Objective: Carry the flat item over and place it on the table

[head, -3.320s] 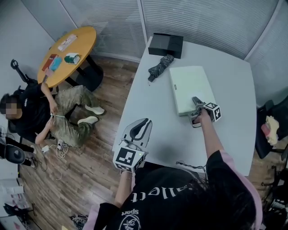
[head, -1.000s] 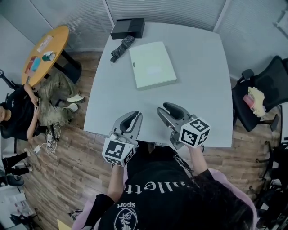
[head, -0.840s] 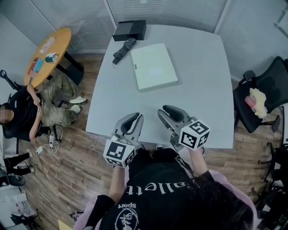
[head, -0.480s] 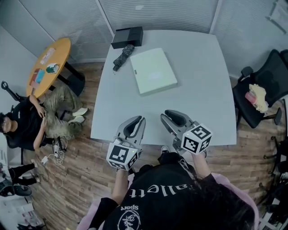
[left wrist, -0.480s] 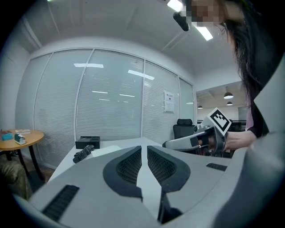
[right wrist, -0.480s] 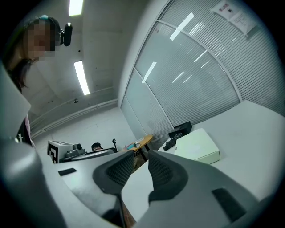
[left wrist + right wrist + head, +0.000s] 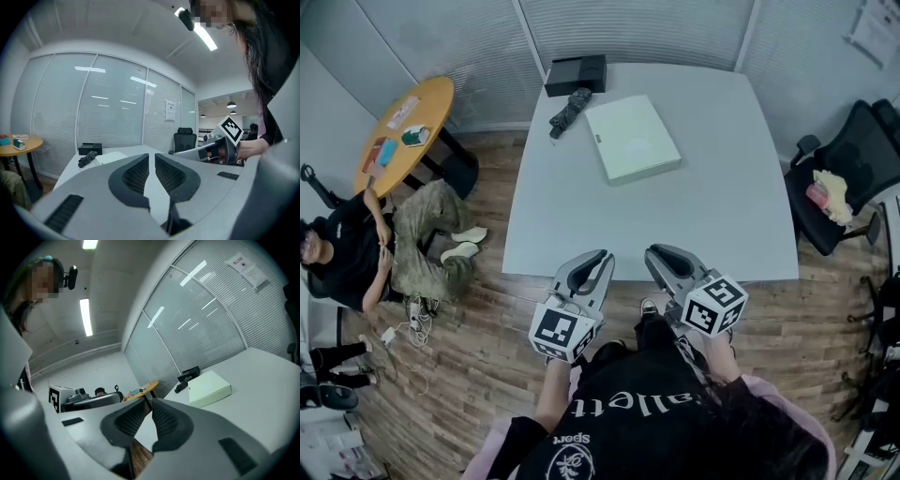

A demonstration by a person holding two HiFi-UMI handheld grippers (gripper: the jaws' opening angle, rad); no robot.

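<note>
The flat pale box (image 7: 633, 139) lies on the grey-white table (image 7: 712, 220) toward its far side, and nothing is touching it. It also shows in the right gripper view as the box (image 7: 209, 388). Both grippers hang close to my body, just off the table's near edge and far from the box. My left gripper (image 7: 598, 257) (image 7: 152, 155) has its jaws nearly together with nothing between them. My right gripper (image 7: 660, 251) (image 7: 150, 402) is closing. Its tips meet and it holds nothing.
A black case (image 7: 576, 74) and a folded dark umbrella (image 7: 570, 110) lie at the table's far left corner. A round wooden table (image 7: 403, 120) and a seated person (image 7: 356, 253) are at the left. A black chair (image 7: 853, 159) stands at the right. The floor is wood.
Earlier my right gripper was at the box's near edge; it has since drawn back to my body. Over the last second I have backed away from the table and the right jaws have narrowed.
</note>
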